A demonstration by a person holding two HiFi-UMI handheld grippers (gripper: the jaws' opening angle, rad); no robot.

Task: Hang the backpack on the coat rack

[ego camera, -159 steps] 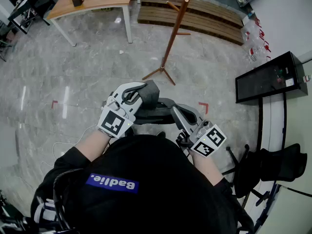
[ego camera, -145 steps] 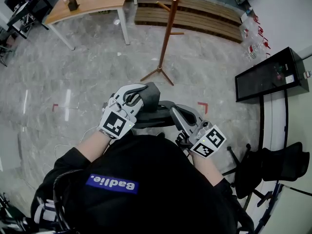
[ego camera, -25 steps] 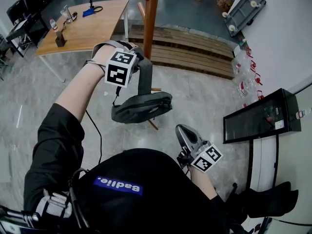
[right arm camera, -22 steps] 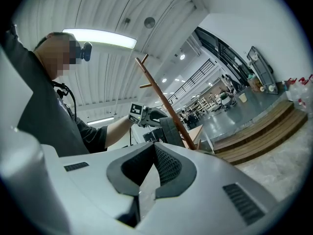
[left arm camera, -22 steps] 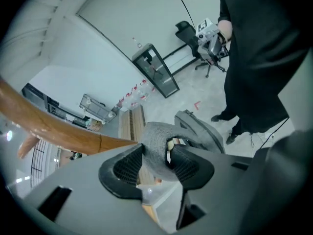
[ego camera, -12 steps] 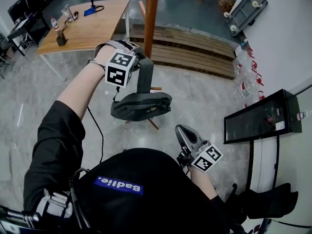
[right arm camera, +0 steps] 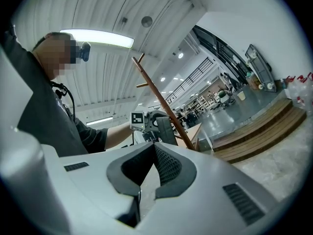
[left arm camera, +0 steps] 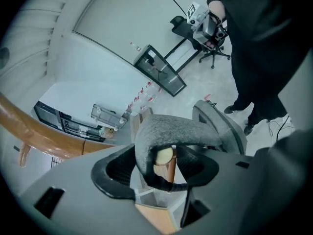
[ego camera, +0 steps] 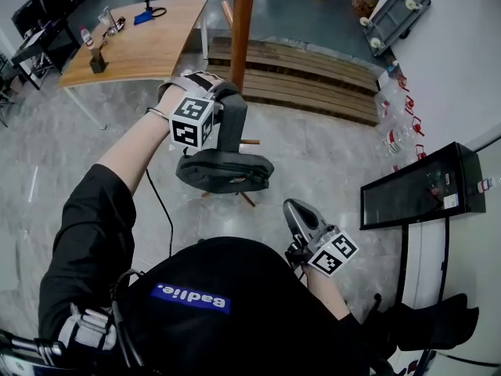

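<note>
My left gripper (ego camera: 213, 100) stood with its jaws wide apart. They had just been opening, and the backpack's grey strap (left arm camera: 172, 129) lay loose between them with neither pad pressing on it. The pale round end of a peg (left arm camera: 164, 155) on the coat rack (ego camera: 243, 30) poked through the loop of that strap. So the strap was draped over the peg straight ahead of the gripper, right in the gap of the jaws.

The backpack (ego camera: 225, 171) hung below the gripper, off the floor (ego camera: 337, 155). Its dark body lay crosswise just beside the rack's pole, and the strap ran roughly upright from it to the peg.

I judged the hanging itself nearly done, though I could not tell whether the peg already bore the whole weight. The coming move turned on the strap crossing my jaws sideways. To get clear, the left gripper had to draw back along its own pointing line, away from the peg, without dragging the loop off the tip.

My right gripper (ego camera: 292, 208) sat low by my waist, well apart from the rack. Its jaws were closed together on nothing, so the left hand was plainly the nearer one.
</note>
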